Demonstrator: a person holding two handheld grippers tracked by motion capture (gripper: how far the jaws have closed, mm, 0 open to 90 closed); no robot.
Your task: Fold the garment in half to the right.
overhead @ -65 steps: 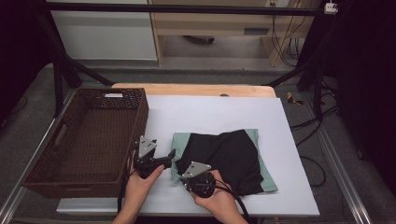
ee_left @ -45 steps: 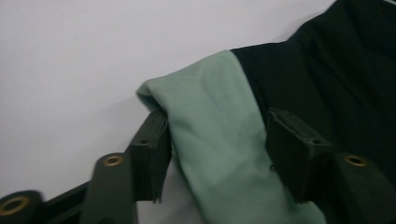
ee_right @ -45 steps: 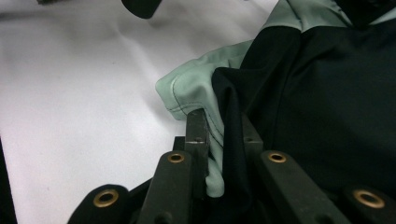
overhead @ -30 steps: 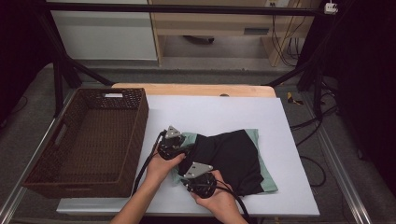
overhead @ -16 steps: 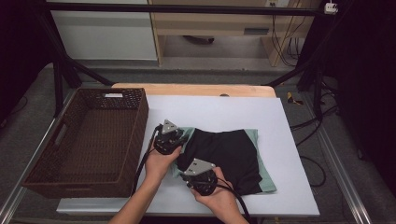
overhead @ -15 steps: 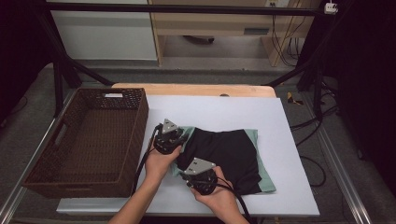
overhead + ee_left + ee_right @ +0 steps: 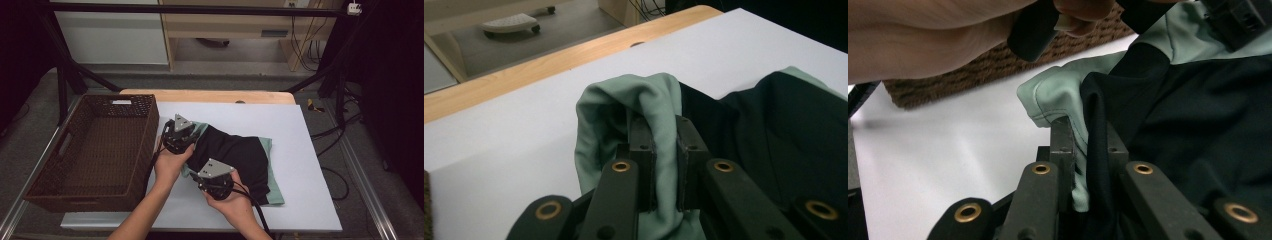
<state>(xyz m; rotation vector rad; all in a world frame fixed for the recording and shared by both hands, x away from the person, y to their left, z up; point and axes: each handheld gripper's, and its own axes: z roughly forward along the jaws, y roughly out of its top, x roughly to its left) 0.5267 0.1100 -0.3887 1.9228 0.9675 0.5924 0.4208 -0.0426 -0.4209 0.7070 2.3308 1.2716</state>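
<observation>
A black garment with pale green trim lies folded on the white table. My left gripper is at its far left corner. Its jaws have just been closing, and in the left gripper view it is shut on a fold of green cloth. My right gripper is at the near left corner. In the right gripper view it is shut on green trim and black cloth together. Both pinched corners are raised off the table.
A dark brown wicker basket stands empty along the table's left side, close to my left hand. A wooden strip runs along the far edge. Bare white surface lies right of and behind the garment.
My left gripper moved from the table's left onto the garment's far left corner and closed on it. Both grippers have since risen a little, lifting the left edge of the garment.
</observation>
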